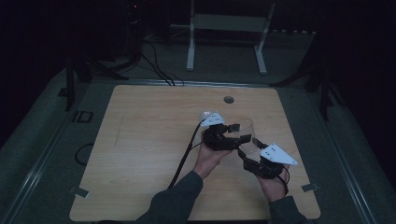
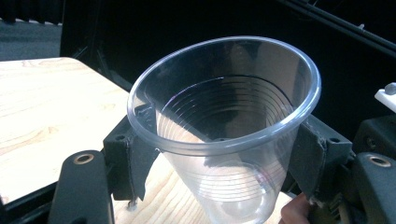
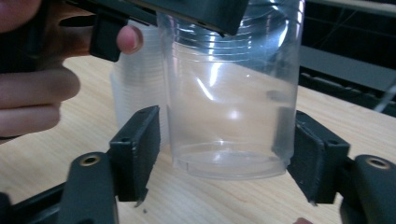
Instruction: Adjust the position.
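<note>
left claw: mine, clenched on clear plastic cup below rim; right claw: released, pads flanking cup base, table right of centre.

Dim room, wooden table, grey floor

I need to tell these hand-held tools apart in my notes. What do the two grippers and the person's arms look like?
Both grippers are black with two flat black jaws and brass-coloured pivot rings. Each, the left gripper and the right gripper, carries a grey three-cornered plate on top and trails a black cable. The person wears dark grey-green long sleeves.
</note>
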Motion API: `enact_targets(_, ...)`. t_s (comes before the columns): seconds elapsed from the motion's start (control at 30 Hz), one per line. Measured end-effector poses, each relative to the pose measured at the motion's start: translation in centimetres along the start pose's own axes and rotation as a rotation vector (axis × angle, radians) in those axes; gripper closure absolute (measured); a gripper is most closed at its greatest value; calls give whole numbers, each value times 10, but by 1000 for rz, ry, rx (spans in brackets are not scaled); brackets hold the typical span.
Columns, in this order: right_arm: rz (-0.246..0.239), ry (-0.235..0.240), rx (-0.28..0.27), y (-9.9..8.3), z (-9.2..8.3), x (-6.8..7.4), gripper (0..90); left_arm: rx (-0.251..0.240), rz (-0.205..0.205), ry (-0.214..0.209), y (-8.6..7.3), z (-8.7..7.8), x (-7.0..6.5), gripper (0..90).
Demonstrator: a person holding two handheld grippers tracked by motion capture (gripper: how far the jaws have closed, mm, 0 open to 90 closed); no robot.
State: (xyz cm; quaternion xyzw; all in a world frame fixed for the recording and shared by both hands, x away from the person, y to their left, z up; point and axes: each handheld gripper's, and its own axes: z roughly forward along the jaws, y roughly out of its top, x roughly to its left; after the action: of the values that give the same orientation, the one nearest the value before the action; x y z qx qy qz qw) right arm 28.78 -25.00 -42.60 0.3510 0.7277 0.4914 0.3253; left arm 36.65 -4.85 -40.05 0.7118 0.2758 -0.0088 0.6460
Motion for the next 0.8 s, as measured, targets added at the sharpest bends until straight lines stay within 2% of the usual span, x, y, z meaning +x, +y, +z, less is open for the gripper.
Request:
enact_targets(0.07, 0, 9, 7, 1, -1, -1, 300, 20, 25, 12, -1, 0, -1, 305)
enact_targets(0.33, 13, 40, 37, 7, -2, -9, 299, 35, 39, 29, -1, -1, -1, 305)
enact_targets(0.47, -1, 64, 58, 10, 0, -8, 302, 69, 65, 53, -2, 1, -1, 306)
enact_targets(0.67, 0, 70, 92, 12, 6, -6, 339, 112, 136, 111, -4, 3, -6, 306)
enact_targets(0.8, 7, 68, 106, 11, 10, -6, 356, 122, 159, 130, -4, 3, -9, 301)
